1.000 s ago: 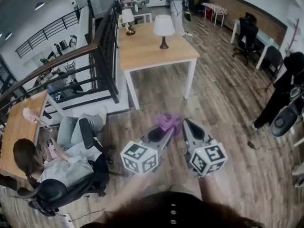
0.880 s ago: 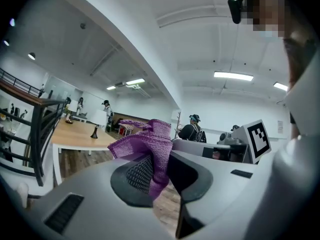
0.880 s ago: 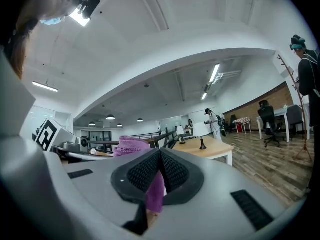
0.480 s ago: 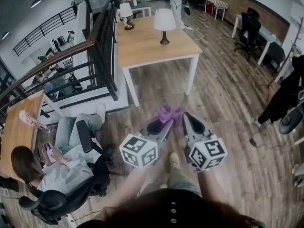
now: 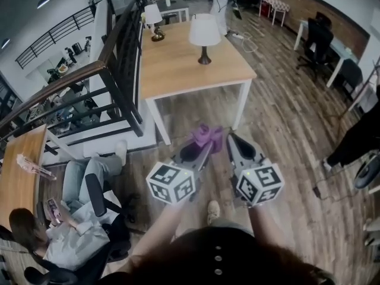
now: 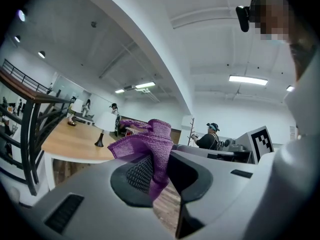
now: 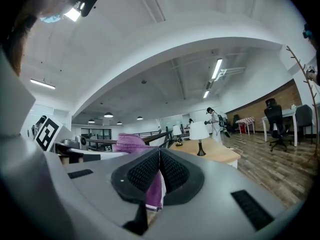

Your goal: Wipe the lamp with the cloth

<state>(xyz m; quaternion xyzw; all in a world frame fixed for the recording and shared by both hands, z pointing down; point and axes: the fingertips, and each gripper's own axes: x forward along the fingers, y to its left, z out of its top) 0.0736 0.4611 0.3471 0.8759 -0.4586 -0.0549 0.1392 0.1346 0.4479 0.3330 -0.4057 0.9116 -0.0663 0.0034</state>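
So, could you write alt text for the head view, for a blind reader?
Seen from above, the left tongs and right tongs both grip a purple cloth over a wood floor; ahead stands a wooden table with a white-shaded lamp.

The lamp (image 5: 204,35) is set on the far half of the tabletop (image 5: 178,70), well ahead of the cloth (image 5: 206,137), which is gripped by both the left gripper (image 5: 202,150) and the right gripper (image 5: 231,140) above the floor (image 5: 279,129). A railing (image 5: 122,70) is placed left of the tabletop.
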